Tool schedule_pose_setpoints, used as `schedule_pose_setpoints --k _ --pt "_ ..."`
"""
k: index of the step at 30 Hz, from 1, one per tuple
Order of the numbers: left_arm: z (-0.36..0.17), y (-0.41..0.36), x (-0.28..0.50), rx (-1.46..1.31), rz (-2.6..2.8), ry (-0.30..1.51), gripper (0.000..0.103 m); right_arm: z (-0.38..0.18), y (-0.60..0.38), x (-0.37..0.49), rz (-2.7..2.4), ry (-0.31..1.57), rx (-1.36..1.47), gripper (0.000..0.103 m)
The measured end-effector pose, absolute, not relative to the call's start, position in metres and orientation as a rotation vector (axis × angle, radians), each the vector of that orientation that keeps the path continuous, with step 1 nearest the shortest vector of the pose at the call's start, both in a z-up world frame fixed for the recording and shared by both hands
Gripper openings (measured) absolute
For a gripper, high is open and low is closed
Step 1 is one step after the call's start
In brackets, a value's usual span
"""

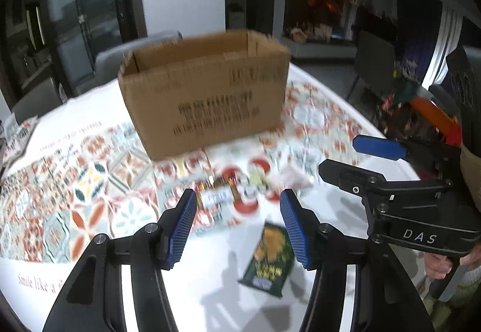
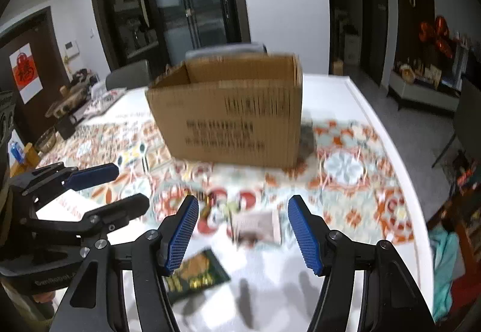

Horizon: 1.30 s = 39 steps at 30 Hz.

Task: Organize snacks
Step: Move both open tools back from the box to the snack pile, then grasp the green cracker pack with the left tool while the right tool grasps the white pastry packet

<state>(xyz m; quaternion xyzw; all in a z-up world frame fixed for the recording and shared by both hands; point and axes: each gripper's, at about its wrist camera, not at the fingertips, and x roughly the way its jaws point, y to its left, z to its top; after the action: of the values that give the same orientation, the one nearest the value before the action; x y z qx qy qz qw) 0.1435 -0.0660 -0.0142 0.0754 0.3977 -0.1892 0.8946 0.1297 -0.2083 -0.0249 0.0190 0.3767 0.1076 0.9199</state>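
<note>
Both my hand-held grippers stand apart with nothing between the pads: the left hand-held gripper (image 1: 237, 223) and the right hand-held gripper (image 2: 243, 234). Nearest, on the white desk (image 1: 192, 287), lies the green snack packet (image 1: 269, 257), just below and between my left pads, its long axis running away from me; the left is closer. Beyond sits the loose snack pile (image 1: 228, 190), then the open cardboard box (image 1: 204, 91).

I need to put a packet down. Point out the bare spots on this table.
Free: the white strip of table right of the cardboard box, and the near white edge below the green snack packet. Crowded: the small snacks clustered in front of the box.
</note>
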Motion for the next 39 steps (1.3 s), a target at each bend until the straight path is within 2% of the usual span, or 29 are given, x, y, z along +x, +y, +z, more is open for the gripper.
schedule_pose_setpoints --k 16,29,32,39 --pt "-0.088 -0.082 0.127 0.167 -0.463 1.035 0.056 -0.094 -0.219 0.104 0.189 0.972 0.076 0.063" --pt "-0.109 -0.095 0.132 0.213 -0.433 1.043 0.056 -0.110 -0.228 0.102 0.176 1.013 0.106 0.063" --pt "-0.108 -0.096 0.132 0.219 -0.426 1.022 0.048 -0.111 -0.230 0.103 0.174 1.017 0.113 0.063" --pt "-0.102 -0.087 0.134 0.142 -0.430 1.014 0.045 -0.112 -0.229 0.108 0.182 1.019 0.117 0.063"
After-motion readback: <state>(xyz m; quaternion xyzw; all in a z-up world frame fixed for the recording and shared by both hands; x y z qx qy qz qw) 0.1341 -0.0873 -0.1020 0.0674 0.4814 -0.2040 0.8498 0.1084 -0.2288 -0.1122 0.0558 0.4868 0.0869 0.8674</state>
